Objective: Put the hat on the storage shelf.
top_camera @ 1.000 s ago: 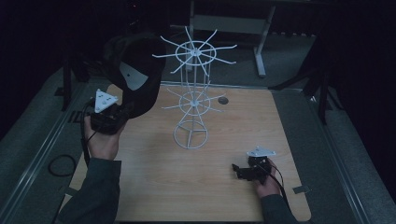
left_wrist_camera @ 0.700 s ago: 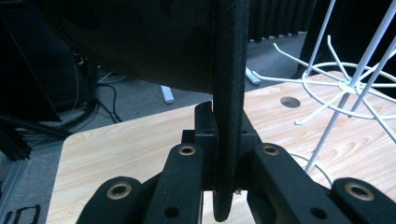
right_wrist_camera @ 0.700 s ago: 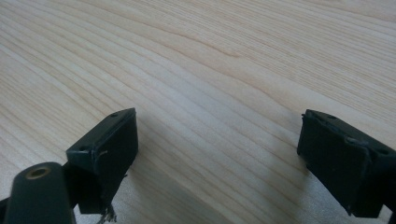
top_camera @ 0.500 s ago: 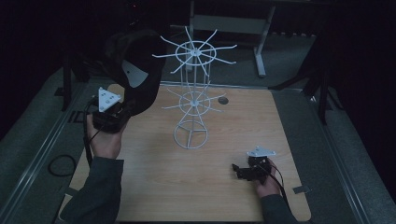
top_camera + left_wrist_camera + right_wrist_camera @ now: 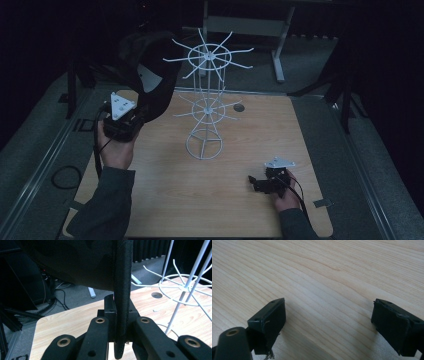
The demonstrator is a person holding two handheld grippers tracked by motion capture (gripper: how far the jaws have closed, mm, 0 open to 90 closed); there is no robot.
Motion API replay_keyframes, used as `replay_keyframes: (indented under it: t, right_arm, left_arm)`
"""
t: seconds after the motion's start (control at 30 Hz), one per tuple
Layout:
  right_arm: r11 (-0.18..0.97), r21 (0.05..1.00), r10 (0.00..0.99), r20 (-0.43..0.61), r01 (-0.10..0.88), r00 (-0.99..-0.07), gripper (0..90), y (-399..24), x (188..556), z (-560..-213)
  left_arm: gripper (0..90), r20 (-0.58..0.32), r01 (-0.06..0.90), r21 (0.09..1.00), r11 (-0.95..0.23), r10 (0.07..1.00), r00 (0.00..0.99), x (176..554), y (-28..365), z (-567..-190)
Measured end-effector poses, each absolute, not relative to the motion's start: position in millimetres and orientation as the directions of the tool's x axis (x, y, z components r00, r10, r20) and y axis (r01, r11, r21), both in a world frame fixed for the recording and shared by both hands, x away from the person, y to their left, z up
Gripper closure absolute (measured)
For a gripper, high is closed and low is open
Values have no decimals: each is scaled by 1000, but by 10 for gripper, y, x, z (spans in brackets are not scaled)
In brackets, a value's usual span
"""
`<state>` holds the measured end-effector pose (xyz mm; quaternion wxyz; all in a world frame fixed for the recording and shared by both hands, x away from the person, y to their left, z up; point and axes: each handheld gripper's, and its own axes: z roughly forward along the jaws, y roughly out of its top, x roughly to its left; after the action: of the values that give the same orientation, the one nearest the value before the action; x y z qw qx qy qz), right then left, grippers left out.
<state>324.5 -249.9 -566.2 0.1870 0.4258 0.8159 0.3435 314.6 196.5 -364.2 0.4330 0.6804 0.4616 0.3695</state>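
Note:
A black cap hangs in the air at the left, above the table's far left corner. My left gripper is shut on its brim, which runs upright between the jaws in the left gripper view. A white wire rack with two tiers of spokes stands mid-table, just right of the cap; its lower ring lies to the right in the left gripper view. My right gripper rests low at the front right, open, with bare wood between its pads.
The wooden table has a round hole near its far edge behind the rack. A grey metal frame stands beyond the table. A cable loop lies on the floor at the left.
The left hand has carried the cap slightly up and to the right, toward the rack's top spokes. The right gripper has kept still.

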Motion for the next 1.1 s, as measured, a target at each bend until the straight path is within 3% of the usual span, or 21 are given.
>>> replay_keyframes:
  t: [0.27,0.67,0.9,1.0,1.1]
  right_arm:
    - [402,720,823,-13,566,-567,123,-2499,3245,-5662]
    - [402,720,823,-13,566,-568,122,-2499,3245,-5663]
    - [402,720,823,-13,566,-568,123,-2499,3245,-5662]
    - [402,720,823,-13,567,-567,123,-2499,3245,-5662]
    - [401,719,823,-12,567,-568,123,-2498,3245,-5662]
  left_arm:
    - [864,118,303,930,-211,948,297,3109,1964,-3666]
    - [862,212,251,919,-304,918,335,3057,1862,-3778]
    - [856,205,259,916,-306,913,353,3069,1873,-3832]
    - [835,195,246,923,-297,910,364,3060,1892,-3828]
    - [742,172,243,931,-274,912,371,3057,1920,-3817]
